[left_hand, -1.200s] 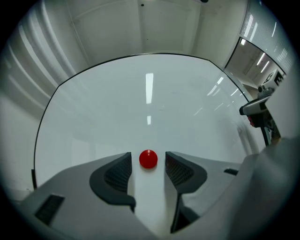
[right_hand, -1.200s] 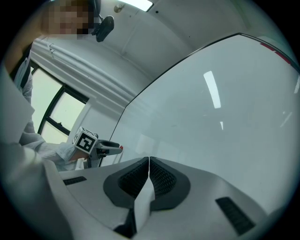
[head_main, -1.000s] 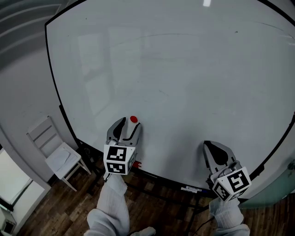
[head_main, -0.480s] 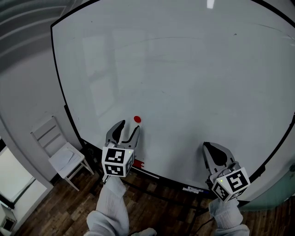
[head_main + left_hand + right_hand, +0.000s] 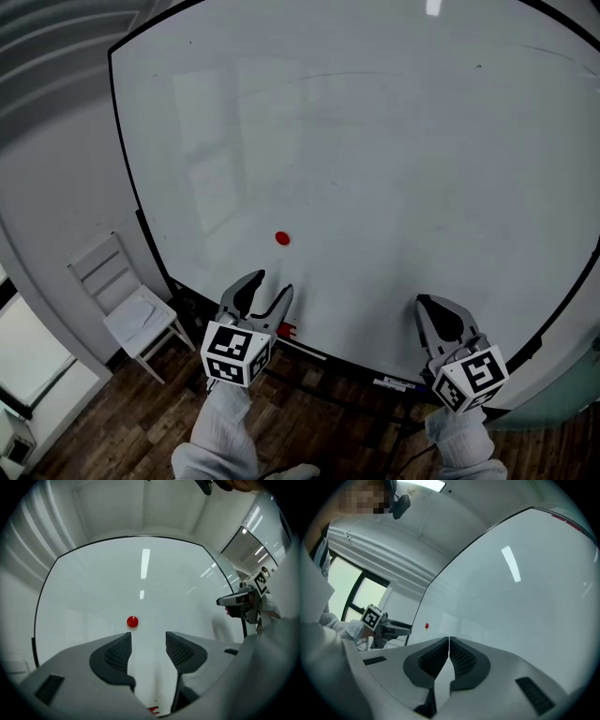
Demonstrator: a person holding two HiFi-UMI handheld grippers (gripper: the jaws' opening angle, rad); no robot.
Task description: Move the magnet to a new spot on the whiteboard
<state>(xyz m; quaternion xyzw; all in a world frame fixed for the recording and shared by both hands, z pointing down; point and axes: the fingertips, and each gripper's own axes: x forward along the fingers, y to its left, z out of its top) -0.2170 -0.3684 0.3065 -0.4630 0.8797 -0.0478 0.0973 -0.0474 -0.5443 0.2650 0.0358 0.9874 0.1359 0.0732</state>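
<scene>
1 round red magnet [image 5: 282,238] sits unheld near the white whiteboard's [image 5: 394,141] bottom edge; left gripper [image 5: 272,283] spread, right gripper [image 5: 424,302] pressed together; we cannot confirm relocation.

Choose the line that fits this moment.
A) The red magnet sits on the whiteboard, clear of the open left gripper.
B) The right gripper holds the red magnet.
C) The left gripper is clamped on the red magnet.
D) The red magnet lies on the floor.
A: the red magnet sticks to the whiteboard above the left gripper, whose jaws stand apart with nothing between them.
</scene>
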